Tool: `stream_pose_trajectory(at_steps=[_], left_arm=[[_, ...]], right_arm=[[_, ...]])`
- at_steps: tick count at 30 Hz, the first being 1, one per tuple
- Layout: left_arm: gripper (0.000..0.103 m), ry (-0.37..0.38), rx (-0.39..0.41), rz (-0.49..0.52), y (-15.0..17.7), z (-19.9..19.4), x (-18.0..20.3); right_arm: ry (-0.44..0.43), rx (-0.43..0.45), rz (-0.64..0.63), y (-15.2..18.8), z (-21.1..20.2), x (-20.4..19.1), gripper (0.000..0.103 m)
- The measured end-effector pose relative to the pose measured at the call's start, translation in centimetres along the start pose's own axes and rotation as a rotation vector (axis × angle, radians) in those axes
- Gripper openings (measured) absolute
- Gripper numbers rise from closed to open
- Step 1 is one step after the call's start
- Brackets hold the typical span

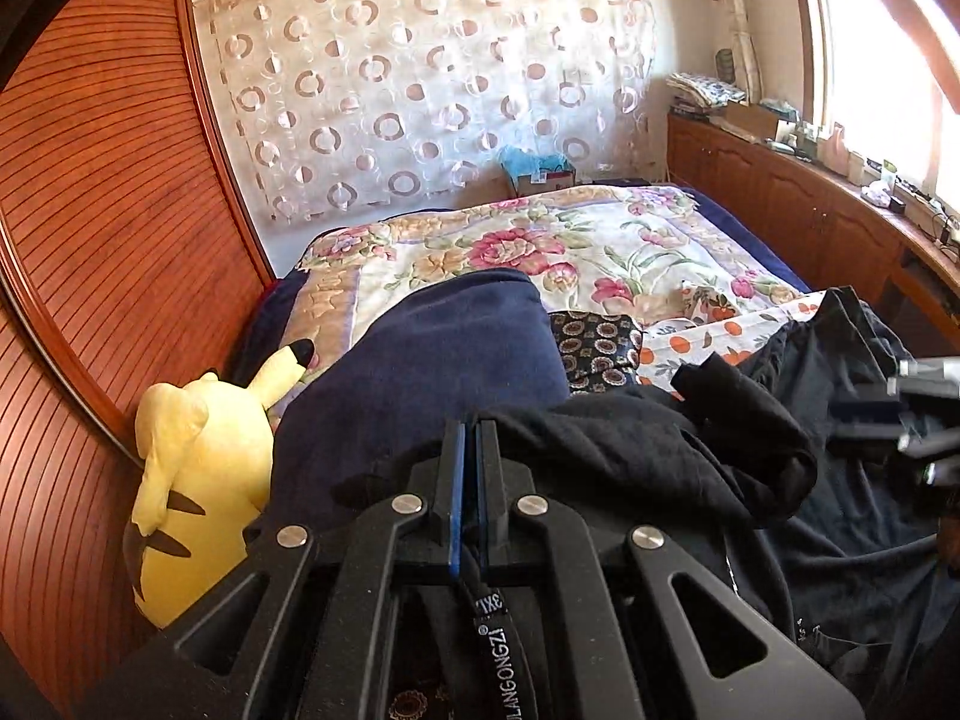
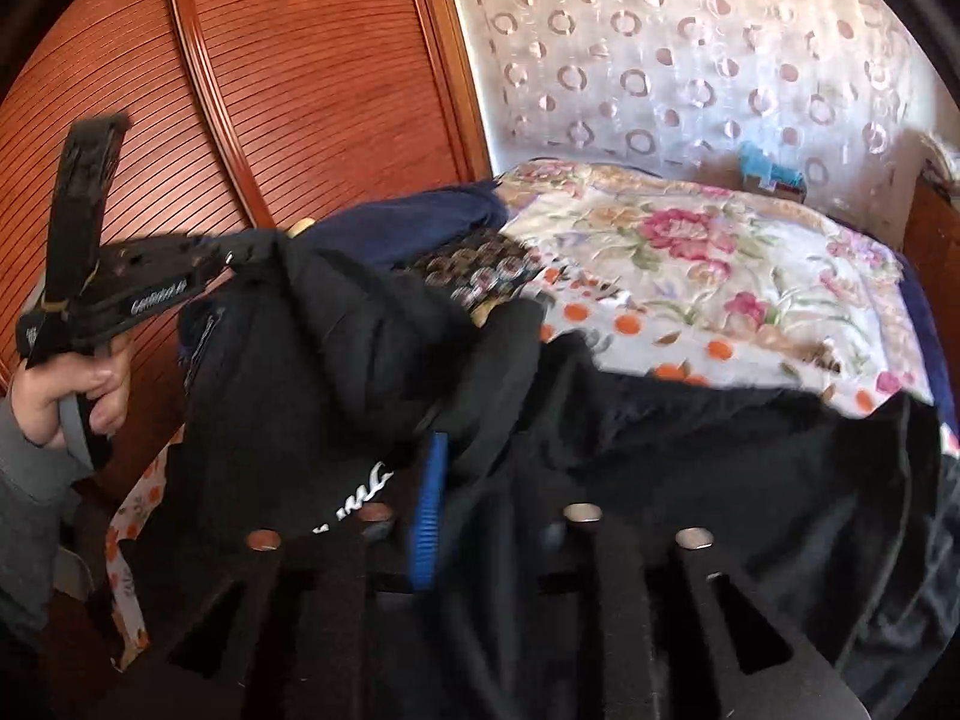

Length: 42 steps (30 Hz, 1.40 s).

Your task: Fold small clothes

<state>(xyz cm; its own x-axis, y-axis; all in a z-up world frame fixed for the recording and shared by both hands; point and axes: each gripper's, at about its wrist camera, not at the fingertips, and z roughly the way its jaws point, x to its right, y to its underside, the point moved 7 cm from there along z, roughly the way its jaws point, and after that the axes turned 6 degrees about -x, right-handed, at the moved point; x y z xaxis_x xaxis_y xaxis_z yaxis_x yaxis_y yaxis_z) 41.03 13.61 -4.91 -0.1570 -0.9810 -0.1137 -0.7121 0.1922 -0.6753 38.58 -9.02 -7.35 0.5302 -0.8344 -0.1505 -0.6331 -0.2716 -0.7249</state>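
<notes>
a rumpled black garment (image 1: 648, 450) with a white-lettered waistband lies bunched atop the bed's dark clothes.

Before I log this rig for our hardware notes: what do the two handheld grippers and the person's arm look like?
Both grippers are matte black with silver round pivot bolts and cut-out linkage bars. The left gripper has thin blue pads; the right gripper shows a ribbed blue pad. From the right view, white lettering marks the left one's side, its handle is grey, and the left hand wears a grey sleeve.

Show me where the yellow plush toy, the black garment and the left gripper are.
yellow plush toy (image 1: 186, 480): left wrist view, on its back.
black garment (image 1: 648, 450): left wrist view, on the bunched fold ahead of the fingers.
left gripper (image 1: 470, 429): left wrist view, between the closed fingertips clamping the garment.
</notes>
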Motion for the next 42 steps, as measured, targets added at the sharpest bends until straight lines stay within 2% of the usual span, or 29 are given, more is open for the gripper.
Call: stream_pose_trajectory(at_steps=[1,3,5,8,10,11,12,13,14,16,19,21,23,25,28,30,33,38,42], left_arm=[[0.004,0.004,0.003,-0.001,0.0,0.0,0.0],[0.004,0.008,0.004,-0.002,0.1,-0.1,0.1],[0.004,0.013,0.003,-0.002,0.0,0.0,0.2],[0.004,0.015,0.003,0.000,-0.1,0.0,0.4],[0.004,0.013,0.006,0.002,-0.1,0.0,0.5],[0.004,0.013,0.006,0.000,-0.3,0.0,0.5],[0.004,0.013,0.008,-0.005,-0.4,0.0,0.5],[0.004,0.015,0.011,-0.010,-0.6,0.0,0.4],[0.004,0.014,0.017,-0.018,-0.9,0.0,0.3],[0.004,0.001,0.042,-0.038,-1.5,-0.1,-0.2],[0.004,-0.028,0.079,-0.075,-2.4,-0.1,-1.1],[0.004,-0.059,0.081,-0.080,-2.7,0.5,-1.7],[0.004,-0.069,0.070,-0.081,-2.6,1.3,-2.1],[0.004,-0.076,0.058,-0.077,-2.4,2.2,-2.4],[0.004,-0.075,0.050,-0.086,-2.2,2.9,-2.8],[0.004,-0.072,0.049,-0.092,-2.2,3.0,-2.8],[0.004,-0.057,0.054,-0.099,-2.1,2.6,-2.7],[0.004,-0.027,0.077,-0.107,-2.3,0.3,-2.5],[0.005,-0.076,0.096,-0.061,-2.8,-0.9,-2.2]], right_arm=[[0.000,0.018,0.004,-1.0,0.0,-0.1,0.047],[-0.008,0.042,0.013,-2.1,-0.4,0.0,0.050],[-0.024,0.026,0.027,-2.6,0.6,0.2,0.050],[-0.036,-0.050,0.066,-3.8,4.4,0.6,0.050],[-0.042,-0.134,0.088,-4.3,7.5,0.9,0.050],[-0.047,-0.205,0.110,-4.0,9.2,1.3,0.050],[-0.048,-0.248,0.128,-4.1,10.0,1.6,0.037],[-0.047,-0.271,0.136,-4.2,10.7,2.1,0.008],[-0.039,-0.261,0.138,-4.6,10.7,2.6,0.003],[-0.051,-0.145,0.154,-6.4,8.8,3.2,0.003],[-0.060,0.077,0.213,-8.0,3.2,4.4,0.003],[-0.048,0.111,0.237,-6.8,1.1,5.0,0.003],[-0.009,0.090,0.234,-4.4,0.0,5.2,0.003],[0.016,0.016,0.218,-1.2,0.1,4.6,0.003],[-0.026,-0.088,0.203,2.1,0.6,3.3,0.003],[-0.053,-0.147,0.171,3.7,1.1,2.0,0.004],[-0.033,-0.206,0.117,4.2,2.1,1.5,0.012],[0.017,-0.148,0.035,3.6,0.4,1.0,0.016],[0.009,-0.085,0.027,3.7,0.0,0.6,0.019]])
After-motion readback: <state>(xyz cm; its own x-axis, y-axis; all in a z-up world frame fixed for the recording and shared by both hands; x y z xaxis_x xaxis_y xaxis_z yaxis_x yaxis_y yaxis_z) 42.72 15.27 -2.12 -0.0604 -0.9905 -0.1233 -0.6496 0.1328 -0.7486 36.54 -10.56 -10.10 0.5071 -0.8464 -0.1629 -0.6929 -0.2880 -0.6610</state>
